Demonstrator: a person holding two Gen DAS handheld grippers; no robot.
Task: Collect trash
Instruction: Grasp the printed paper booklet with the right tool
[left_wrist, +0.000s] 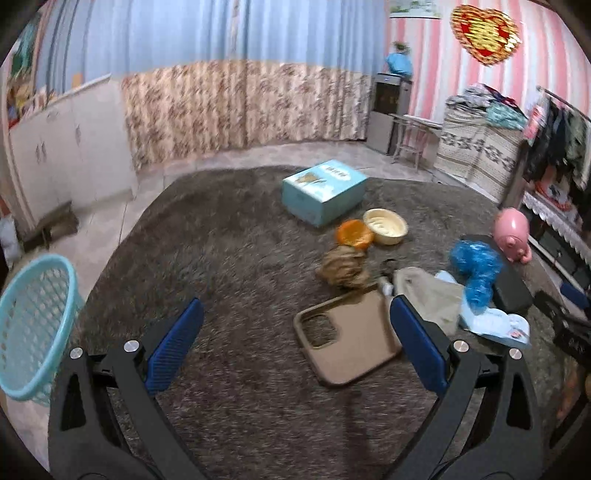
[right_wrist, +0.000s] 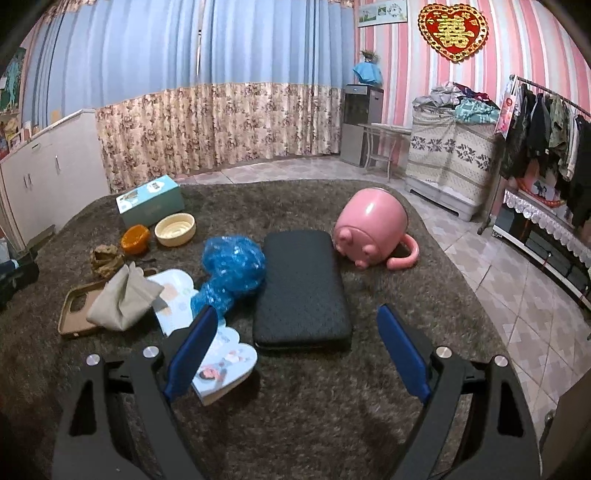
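Observation:
On the dark shaggy rug lie a crumpled brown paper wad (left_wrist: 343, 267) (right_wrist: 105, 260), a crumpled blue plastic wrap (left_wrist: 476, 269) (right_wrist: 231, 271), a beige cloth or paper piece (left_wrist: 430, 295) (right_wrist: 123, 299) and a tan phone case (left_wrist: 347, 338) (right_wrist: 75, 312). A light blue mesh basket (left_wrist: 33, 328) stands at the rug's left edge. My left gripper (left_wrist: 295, 328) is open and empty above the rug, just left of the phone case. My right gripper (right_wrist: 297, 328) is open and empty, over the near end of a black case (right_wrist: 301, 291).
A teal box (left_wrist: 323, 190) (right_wrist: 149, 201), an orange bowl (left_wrist: 354, 233) (right_wrist: 135, 238) and a cream bowl (left_wrist: 386, 225) (right_wrist: 175, 229) sit further back. A pink pig-shaped cup (right_wrist: 371, 230) (left_wrist: 511, 234) lies on its side. A children's booklet (right_wrist: 221, 362) lies by my right gripper. Clothes rack and cabinets stand on the right.

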